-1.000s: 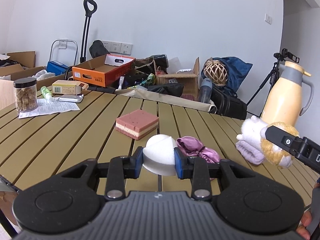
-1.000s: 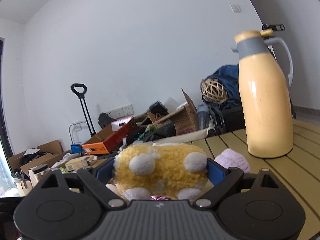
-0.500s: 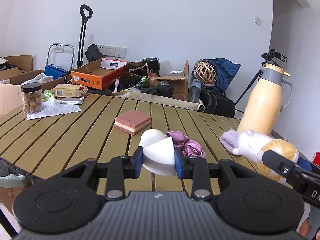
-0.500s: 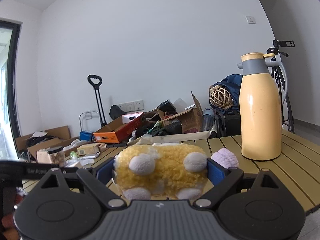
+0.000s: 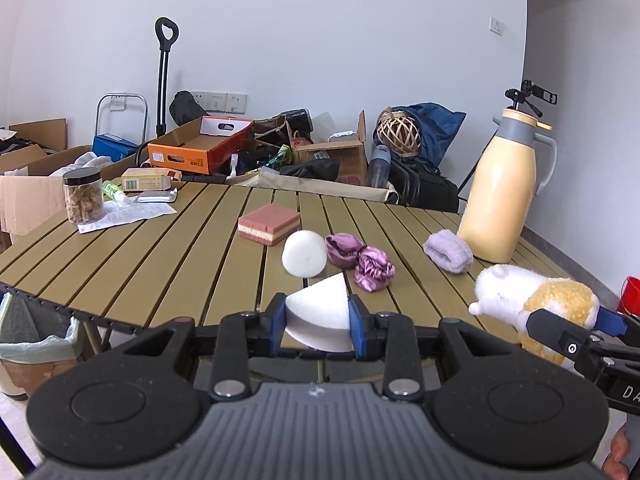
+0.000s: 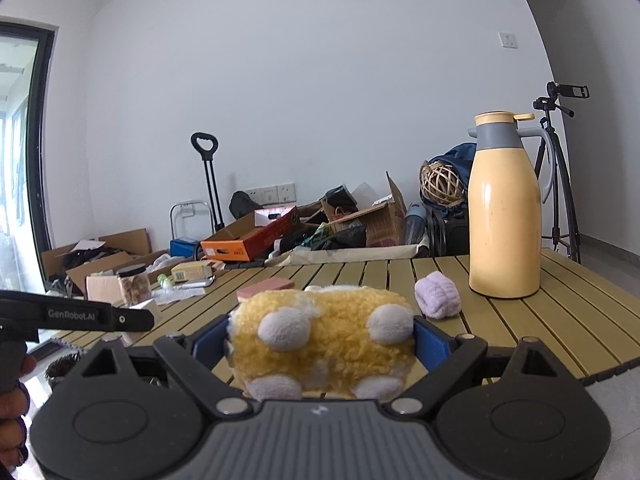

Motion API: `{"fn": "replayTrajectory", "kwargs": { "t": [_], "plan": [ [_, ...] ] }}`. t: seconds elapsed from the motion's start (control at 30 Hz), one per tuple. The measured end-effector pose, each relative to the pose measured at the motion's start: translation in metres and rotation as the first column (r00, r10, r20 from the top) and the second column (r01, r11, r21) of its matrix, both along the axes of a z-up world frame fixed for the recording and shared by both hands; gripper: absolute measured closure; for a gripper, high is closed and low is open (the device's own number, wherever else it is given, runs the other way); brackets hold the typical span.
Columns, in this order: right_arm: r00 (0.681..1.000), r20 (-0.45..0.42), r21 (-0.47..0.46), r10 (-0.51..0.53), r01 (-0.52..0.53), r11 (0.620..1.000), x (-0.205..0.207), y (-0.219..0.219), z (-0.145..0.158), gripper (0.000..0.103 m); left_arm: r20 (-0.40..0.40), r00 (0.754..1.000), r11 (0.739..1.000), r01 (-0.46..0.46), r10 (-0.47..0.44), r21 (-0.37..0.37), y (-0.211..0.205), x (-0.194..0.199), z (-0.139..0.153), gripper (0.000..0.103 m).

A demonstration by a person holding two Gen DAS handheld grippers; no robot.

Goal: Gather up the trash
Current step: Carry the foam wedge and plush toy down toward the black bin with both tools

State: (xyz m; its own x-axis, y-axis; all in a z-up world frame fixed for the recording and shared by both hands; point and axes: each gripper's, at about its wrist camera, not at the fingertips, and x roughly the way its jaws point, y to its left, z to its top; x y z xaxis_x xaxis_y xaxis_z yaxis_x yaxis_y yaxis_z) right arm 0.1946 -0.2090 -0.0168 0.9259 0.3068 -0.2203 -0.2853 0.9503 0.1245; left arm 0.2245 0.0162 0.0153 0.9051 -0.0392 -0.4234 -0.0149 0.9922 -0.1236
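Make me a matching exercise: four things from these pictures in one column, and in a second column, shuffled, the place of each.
1. white foam wedge
2. plush toy
3. purple sock roll
4. jar

A. on a sheet of paper
B. clamped in the right gripper
C. beside the yellow jug
D. clamped in the left gripper

Pairs: 1-D, 2-B, 3-C, 4-A
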Motion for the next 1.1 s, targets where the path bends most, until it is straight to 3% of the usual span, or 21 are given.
{"fn": "replayTrajectory", "kwargs": {
  "t": [0.57, 1.1],
  "plan": [
    [0.982, -0.182, -0.037, 0.049, -0.057, 0.998, -0.039, 0.012, -0.04, 0.01, -0.15, 0.988, 1.0, 0.023, -0.019, 0.019, 0.004, -0.04, -0.036, 0.07],
    [0.918, -0.393, -0.077, 0.052, -0.089, 0.993, -0.048, 0.026, -0.102, 0.01, -0.342, 0.94, 0.999, 0.017, -0.006, 0.03, 0.006, -0.048, -0.103, 0.07]
  ]
}}
